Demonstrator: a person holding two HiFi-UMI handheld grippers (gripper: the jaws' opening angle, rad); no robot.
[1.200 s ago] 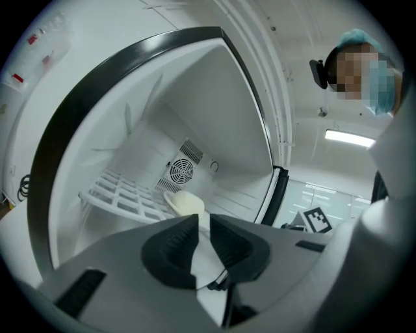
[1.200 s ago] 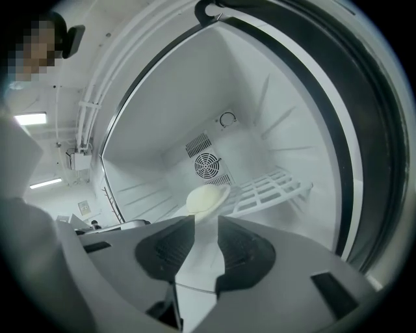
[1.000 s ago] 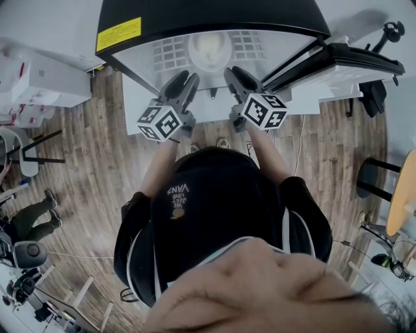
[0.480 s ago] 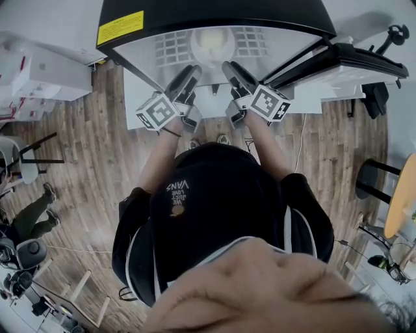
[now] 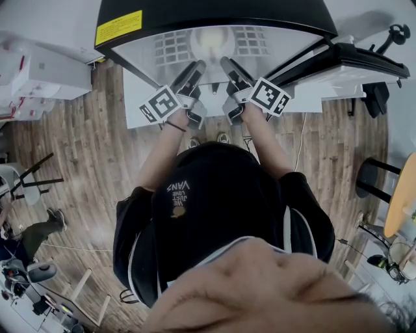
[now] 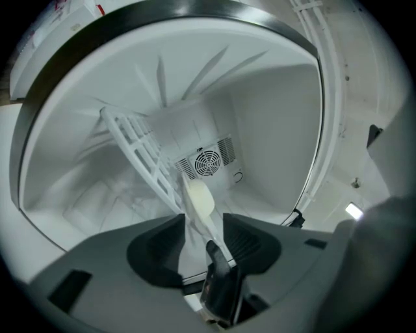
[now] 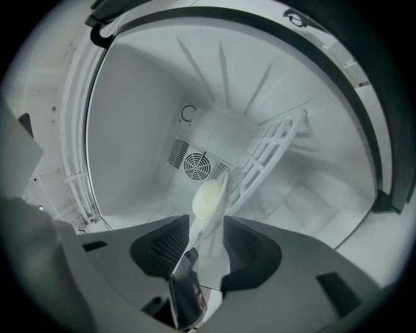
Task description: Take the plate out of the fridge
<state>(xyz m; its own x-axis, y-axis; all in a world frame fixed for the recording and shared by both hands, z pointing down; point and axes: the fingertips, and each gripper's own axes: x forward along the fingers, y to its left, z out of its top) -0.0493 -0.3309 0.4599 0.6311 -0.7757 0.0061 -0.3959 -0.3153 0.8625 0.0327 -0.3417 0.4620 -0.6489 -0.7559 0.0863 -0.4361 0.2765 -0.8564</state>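
Observation:
A pale round plate (image 5: 212,40) lies on a white slatted shelf (image 5: 170,44) inside the open fridge (image 5: 214,14). My left gripper (image 5: 196,67) and right gripper (image 5: 228,66) reach side by side into the fridge mouth, just short of the plate. In the left gripper view the plate (image 6: 199,198) shows ahead of the gripper (image 6: 198,225), whose jaws stand wide apart with no pad touching it. The right gripper view shows the same plate (image 7: 208,198) ahead of the open right gripper (image 7: 207,227). Each view catches the other gripper's finger low in the frame.
The fridge's back wall has a round fan grille (image 6: 208,162). The fridge door (image 5: 344,60) hangs open at the right. A yellow label (image 5: 118,30) sits on the fridge top. White tables (image 5: 45,75), chairs and a person's legs (image 5: 39,227) stand on the wooden floor at left.
Both grippers have moved forward from in front of the fridge into its mouth, closer to the plate, and have tilted inward towards each other.

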